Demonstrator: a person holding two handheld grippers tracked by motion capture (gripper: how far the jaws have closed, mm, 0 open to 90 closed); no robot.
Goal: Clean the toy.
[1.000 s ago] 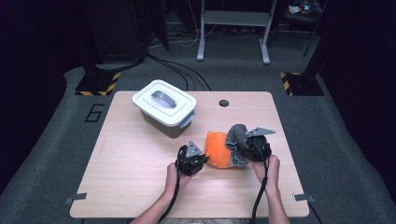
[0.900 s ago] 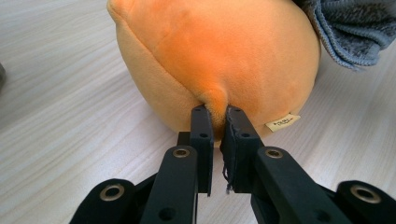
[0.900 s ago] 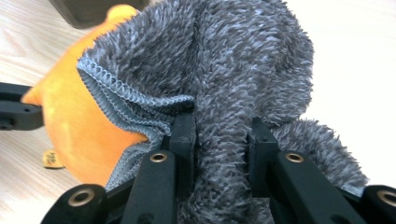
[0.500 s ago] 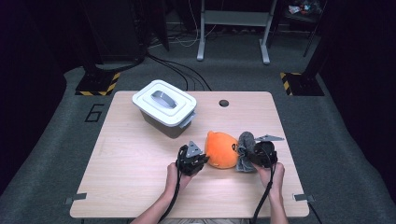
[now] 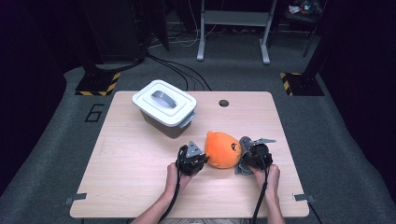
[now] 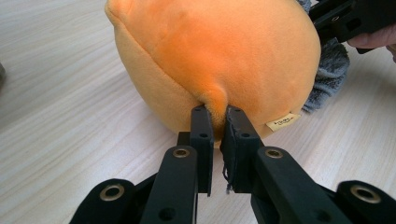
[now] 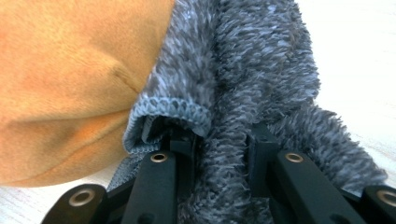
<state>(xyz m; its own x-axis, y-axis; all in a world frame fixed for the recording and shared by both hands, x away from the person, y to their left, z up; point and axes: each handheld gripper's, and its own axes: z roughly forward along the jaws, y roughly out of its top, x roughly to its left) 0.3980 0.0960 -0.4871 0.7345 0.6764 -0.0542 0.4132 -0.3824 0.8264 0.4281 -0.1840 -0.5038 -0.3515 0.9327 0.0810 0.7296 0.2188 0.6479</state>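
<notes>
An orange plush toy [image 5: 223,149] lies on the wooden table [image 5: 130,182] between my two grippers. My left gripper [image 5: 192,161] sits at its left side, shut on a pinch of the orange plush toy's [image 6: 210,51] fabric, as the left gripper [image 6: 216,114] view shows close up. A grey fuzzy cloth [image 5: 243,164] lies against the toy's right side. My right gripper [image 5: 250,156] is shut on that grey cloth [image 7: 261,70], whose pile bunches between the jaws of the right gripper [image 7: 219,140] beside the orange toy [image 7: 70,70].
A white lidded bin [image 5: 164,107] with a grey handle stands at the back left of the table. A round hole [image 5: 224,103] is in the tabletop near the far edge. Dark floor, cables and a metal stand lie beyond.
My right gripper has sunk and moved right with the grey cloth, drawing it off the toy down to the table. The orange toy now shows whole. The left gripper stayed put.
</notes>
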